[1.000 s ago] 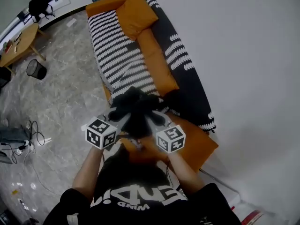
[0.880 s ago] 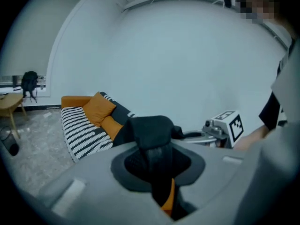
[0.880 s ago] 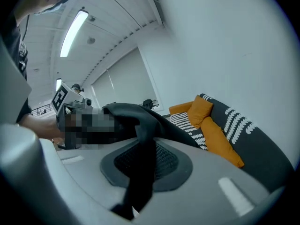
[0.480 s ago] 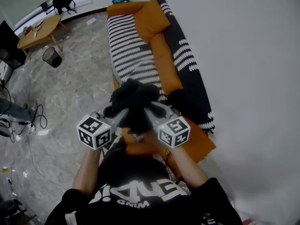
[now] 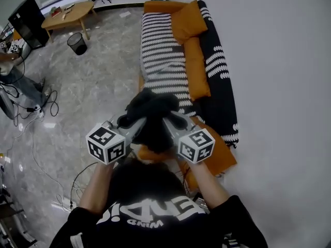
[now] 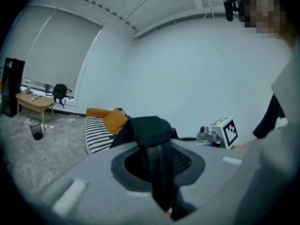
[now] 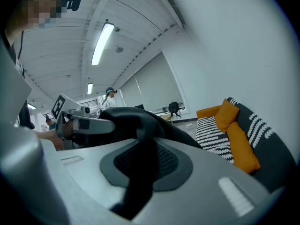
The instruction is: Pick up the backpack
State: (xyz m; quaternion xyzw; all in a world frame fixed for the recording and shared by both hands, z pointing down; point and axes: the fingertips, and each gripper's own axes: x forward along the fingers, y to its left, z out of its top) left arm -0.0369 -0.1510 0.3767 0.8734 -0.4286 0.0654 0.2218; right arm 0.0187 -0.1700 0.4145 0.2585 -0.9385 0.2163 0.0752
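The black backpack (image 5: 151,113) hangs in the air in front of the person, above the near end of the striped sofa (image 5: 164,61). My left gripper (image 5: 135,124) is shut on one of its black straps (image 6: 158,170), which runs down between the jaws. My right gripper (image 5: 170,122) is shut on the other strap (image 7: 139,172). The two grippers sit side by side, close together, with the bag's bulk bunched over their tips. Each gripper view shows the other gripper's marker cube (image 6: 225,131) just beyond the bag.
Orange cushions (image 5: 189,25) lie along the sofa, and a white wall (image 5: 279,87) stands on the right. A wooden table (image 5: 70,14) and a black bin (image 5: 77,43) stand far left on the grey floor. Cables (image 5: 36,110) and another person (image 5: 11,74) are at the left edge.
Both grippers have risen together with the backpack held between them. The bag now hangs higher off the sofa, and more of the room shows in the head view.
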